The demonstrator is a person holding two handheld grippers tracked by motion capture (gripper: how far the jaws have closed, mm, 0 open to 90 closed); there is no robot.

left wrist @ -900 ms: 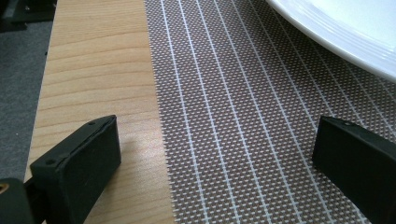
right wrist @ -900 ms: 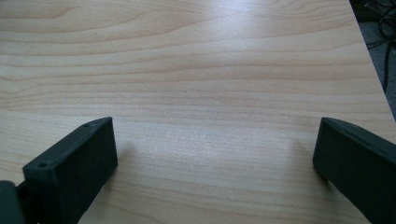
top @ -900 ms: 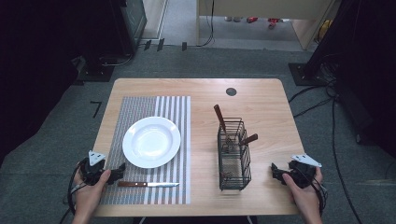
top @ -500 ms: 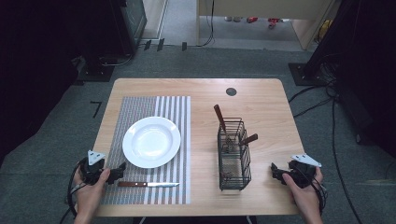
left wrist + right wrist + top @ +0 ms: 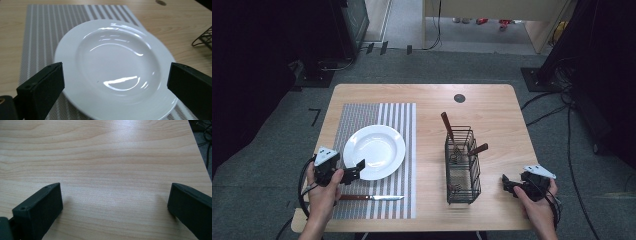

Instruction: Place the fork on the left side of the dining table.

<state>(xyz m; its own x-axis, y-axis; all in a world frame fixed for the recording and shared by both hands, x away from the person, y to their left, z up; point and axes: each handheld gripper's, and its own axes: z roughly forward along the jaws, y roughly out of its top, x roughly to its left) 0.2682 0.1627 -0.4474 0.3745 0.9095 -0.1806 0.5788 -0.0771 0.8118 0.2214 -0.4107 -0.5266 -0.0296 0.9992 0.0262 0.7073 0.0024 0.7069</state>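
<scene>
White plate (image 5: pixel 117 65) just ahead of left tool (image 5: pixel 354 172), jaws apart

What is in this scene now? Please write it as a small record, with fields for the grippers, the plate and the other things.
left gripper: open, jaws wide, at the near rim of the plate, nothing held
right gripper: open, low over bare table wood right of the basket, nothing held
plate: white, empty, on the striped placemat
knife: flat on the placemat, nearer than the plate, brown handle to the left
wire basket: black, upright on the table, two brown-handled utensils leaning in it
contact: cannot tell if the left jaws touch the plate
</scene>
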